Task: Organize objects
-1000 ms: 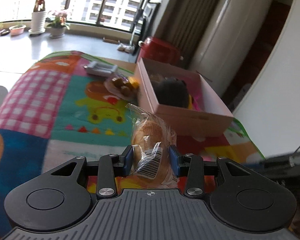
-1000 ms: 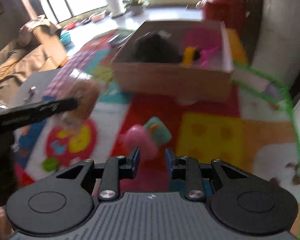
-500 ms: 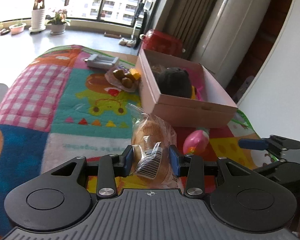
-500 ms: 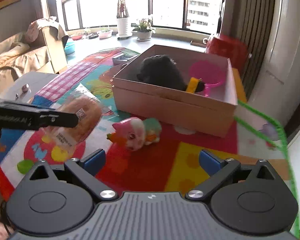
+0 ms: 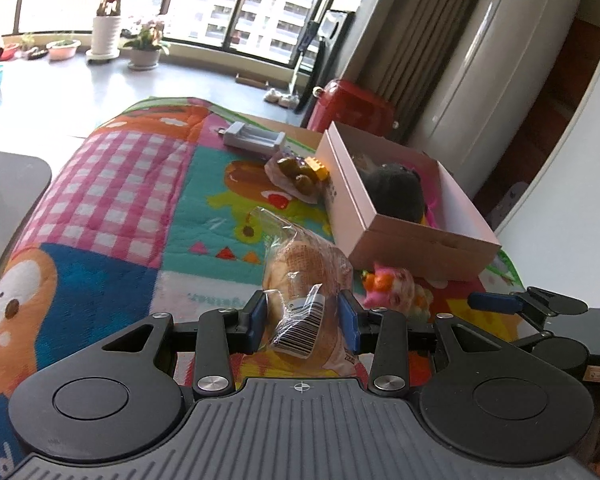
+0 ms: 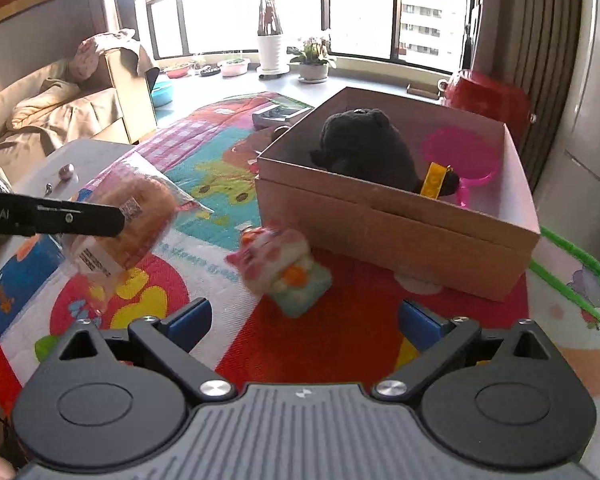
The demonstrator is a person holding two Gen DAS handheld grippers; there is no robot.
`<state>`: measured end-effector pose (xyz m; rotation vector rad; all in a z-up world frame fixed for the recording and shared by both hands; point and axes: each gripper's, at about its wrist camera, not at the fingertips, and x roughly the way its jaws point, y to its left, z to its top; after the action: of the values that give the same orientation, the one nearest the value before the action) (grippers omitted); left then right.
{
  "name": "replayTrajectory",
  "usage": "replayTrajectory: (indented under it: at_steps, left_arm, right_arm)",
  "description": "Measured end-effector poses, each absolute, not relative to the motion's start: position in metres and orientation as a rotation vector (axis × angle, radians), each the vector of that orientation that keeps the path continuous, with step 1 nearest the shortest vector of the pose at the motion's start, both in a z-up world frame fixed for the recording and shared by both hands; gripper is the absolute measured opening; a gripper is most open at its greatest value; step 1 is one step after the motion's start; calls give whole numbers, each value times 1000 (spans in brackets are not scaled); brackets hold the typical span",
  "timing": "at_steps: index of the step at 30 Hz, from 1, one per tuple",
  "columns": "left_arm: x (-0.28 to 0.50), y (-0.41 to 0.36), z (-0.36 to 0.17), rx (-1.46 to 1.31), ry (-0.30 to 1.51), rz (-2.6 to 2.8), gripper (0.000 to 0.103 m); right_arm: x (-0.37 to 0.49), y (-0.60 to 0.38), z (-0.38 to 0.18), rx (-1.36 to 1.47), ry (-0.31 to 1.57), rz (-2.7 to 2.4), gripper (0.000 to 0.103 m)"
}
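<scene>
My left gripper (image 5: 302, 322) is shut on a bagged bread bun (image 5: 306, 280) and holds it above the colourful mat; the bun also shows in the right wrist view (image 6: 128, 224). My right gripper (image 6: 304, 326) is open and empty, just short of a pink and teal plush toy (image 6: 282, 266) lying on the mat in front of the pink cardboard box (image 6: 396, 232). The toy also shows in the left wrist view (image 5: 392, 286). The box (image 5: 404, 236) holds a black plush (image 6: 364, 146) and a pink plastic item (image 6: 464, 152).
A bag of dark round snacks (image 5: 296, 174) and a yellow block lie left of the box. A grey battery charger (image 5: 254, 138) sits at the mat's far edge. A red suitcase (image 5: 352, 106) stands behind the box, a white wall to the right, a sofa (image 6: 60, 108) far left.
My right gripper opened from shut, and the plush toy that lay at its fingers now lies on the mat just ahead. My left gripper keeps hold of the bun and has shifted a little.
</scene>
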<state>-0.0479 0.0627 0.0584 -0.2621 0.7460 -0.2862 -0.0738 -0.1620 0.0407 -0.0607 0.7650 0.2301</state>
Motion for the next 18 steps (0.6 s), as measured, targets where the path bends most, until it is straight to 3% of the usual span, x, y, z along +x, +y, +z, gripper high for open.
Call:
replayTrajectory:
  at_steps: [6,8,10,18]
  left_arm:
    - [-46,62,53,-263,761,-284,42]
    - [-48,62,52,-257,766,-281,42]
    - [-50,62,53,-249,767,-277,42]
    - [-49,38,89,-266,699,-407,42]
  right_arm:
    - [-47,-147,37,14,788,223,95]
    - [-41,-138,32,-32,781,206,86]
    - [-36,-129,27,-105,798,186,57]
    - [-109,-162,61,-91,702,191,55]
